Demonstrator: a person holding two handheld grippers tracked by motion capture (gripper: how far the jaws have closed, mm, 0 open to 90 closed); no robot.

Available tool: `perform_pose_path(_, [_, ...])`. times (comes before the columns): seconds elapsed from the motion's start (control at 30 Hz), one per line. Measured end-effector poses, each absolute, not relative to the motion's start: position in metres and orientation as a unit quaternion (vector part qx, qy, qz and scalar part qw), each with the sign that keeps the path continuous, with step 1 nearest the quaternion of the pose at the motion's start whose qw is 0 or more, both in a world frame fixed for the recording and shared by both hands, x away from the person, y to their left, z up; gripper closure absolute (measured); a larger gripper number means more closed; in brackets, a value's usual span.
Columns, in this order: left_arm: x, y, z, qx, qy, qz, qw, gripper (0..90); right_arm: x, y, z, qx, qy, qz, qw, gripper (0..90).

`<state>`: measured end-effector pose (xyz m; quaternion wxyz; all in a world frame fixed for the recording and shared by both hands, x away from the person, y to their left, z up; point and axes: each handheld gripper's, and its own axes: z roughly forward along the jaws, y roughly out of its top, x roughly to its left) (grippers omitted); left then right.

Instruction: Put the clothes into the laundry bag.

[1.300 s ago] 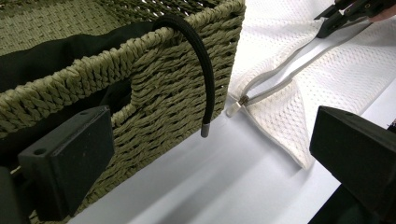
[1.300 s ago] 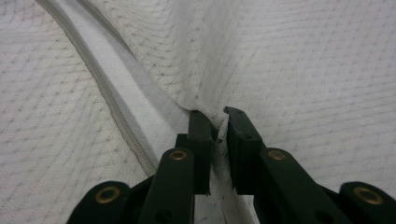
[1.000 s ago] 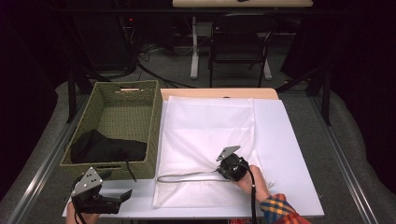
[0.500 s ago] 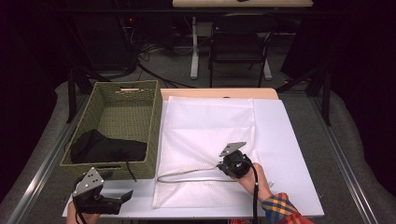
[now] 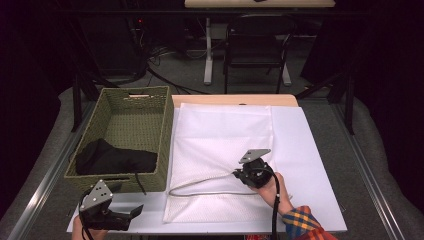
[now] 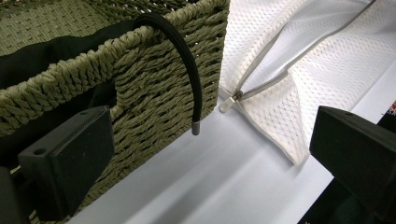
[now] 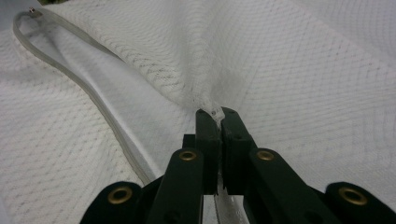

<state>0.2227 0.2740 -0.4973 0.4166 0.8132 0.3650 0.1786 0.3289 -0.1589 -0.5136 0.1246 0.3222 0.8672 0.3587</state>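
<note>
**Inspector A:** Edges first. The white mesh bag (image 5: pixel 225 160) lies flat on the white board (image 5: pixel 310 165), its left edge just beside the wicker basket (image 5: pixel 135 130). Its zipper edge (image 5: pixel 200 185) curves open in a loop near the front, and the zipper pull (image 6: pixel 229 101) rests on the board close to the basket's front corner.

**Inspector B:** Room to move?

**Inspector A:** A bare strip of board runs along the right of the bag and a narrower one along the front. The basket holds a black garment (image 5: pixel 112 159); its black cord (image 6: pixel 187 65) hangs over the front wall, the tip clear of the board.

**Inspector B:** Right side?

**Inspector A:** The right gripper (image 7: pixel 217 114) sits low over the bag's lower right part, pointing left toward the zipper loop, hand behind it, plaid cuff at the front edge. Its jaws are clamped together on a pinch of mesh at the zipper edge, and the fabric rises in a small tent from the tips.

**Inspector B:** Left side?

**Inspector A:** The left gripper (image 5: pixel 131 214) rests at the front left corner of the board, just before the basket, pointing right. Jaws stand wide apart, nothing between them.
</note>
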Motion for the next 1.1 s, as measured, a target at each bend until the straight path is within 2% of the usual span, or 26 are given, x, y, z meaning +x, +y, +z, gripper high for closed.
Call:
perform_pose_path(0.7, [0.221,0.272,-0.495,0.815,0.352,0.177,0.425,0.0,0.324,-0.162,-0.494,0.314,0.844,0.409,0.145,88.0])
perform_pose_path(0.97, [0.220,0.272,-0.484,0.828,0.325,0.169,0.424,0.0,0.324,-0.163,-0.495,0.309,0.846,0.411,0.141,87.8])
perform_pose_path(1.1, [0.222,0.269,-0.474,0.845,0.305,0.169,0.405,0.1,0.325,-0.163,-0.497,0.307,0.849,0.406,0.138,87.9])
